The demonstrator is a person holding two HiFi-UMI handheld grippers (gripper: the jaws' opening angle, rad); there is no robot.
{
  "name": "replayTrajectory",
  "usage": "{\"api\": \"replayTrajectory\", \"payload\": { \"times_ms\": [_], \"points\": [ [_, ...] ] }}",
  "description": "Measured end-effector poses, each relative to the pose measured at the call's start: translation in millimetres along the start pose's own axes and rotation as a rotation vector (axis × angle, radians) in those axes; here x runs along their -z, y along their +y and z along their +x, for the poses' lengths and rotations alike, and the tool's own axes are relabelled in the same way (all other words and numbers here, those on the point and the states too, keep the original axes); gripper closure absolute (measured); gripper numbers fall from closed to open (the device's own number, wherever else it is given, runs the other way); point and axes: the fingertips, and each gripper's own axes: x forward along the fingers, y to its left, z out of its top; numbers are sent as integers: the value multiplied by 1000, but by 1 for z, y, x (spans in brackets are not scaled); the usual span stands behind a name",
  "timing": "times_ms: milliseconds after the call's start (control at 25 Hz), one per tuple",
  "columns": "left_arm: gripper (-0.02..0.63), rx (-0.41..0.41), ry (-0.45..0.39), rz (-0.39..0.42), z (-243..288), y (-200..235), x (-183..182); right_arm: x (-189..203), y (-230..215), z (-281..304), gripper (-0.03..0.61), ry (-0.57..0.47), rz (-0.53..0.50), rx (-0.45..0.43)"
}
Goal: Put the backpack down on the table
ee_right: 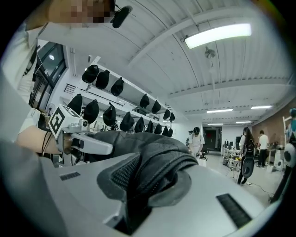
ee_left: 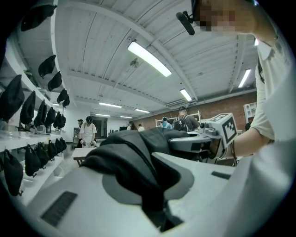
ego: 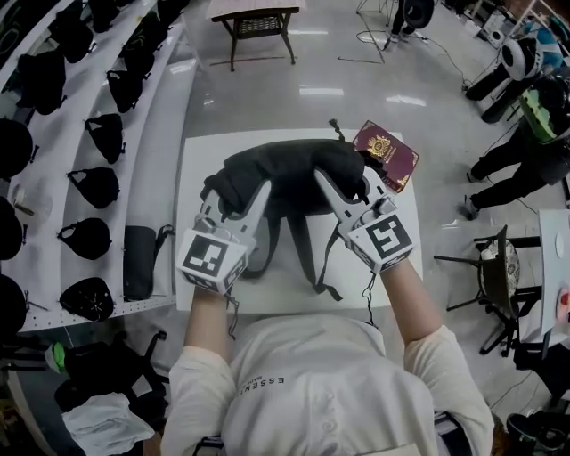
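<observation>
A black backpack [ego: 285,174] hangs between my two grippers over the white table [ego: 207,151]. Its straps [ego: 307,254] trail toward the table's front edge. My left gripper [ego: 239,207] is shut on the bag's left side, and the left gripper view shows dark fabric [ee_left: 134,157] pinched between its grey jaws. My right gripper [ego: 343,191] is shut on the right side, where mesh-lined fabric [ee_right: 152,159] bunches between its jaws. Each gripper view shows the other gripper across the bag. A maroon passport [ego: 389,153] lies at the table's far right corner, partly under the bag.
White shelves [ego: 151,142] with several black bags run along the left, and a black pouch [ego: 138,263] lies by the table's left edge. A dark side table [ego: 258,22] stands behind. A person [ego: 525,160] and a stand [ego: 499,267] are on the right.
</observation>
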Motion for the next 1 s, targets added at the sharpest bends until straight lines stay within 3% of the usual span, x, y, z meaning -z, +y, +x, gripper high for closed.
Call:
{"api": "replayTrajectory", "payload": {
  "times_ms": [560,1000],
  "points": [
    [554,14,11,-9,49,94,53,52,-27,103,495,16,16,-1],
    [554,2,0,-10,59,111,70,70,-35,123,495,36,28,-11]
  ]
}}
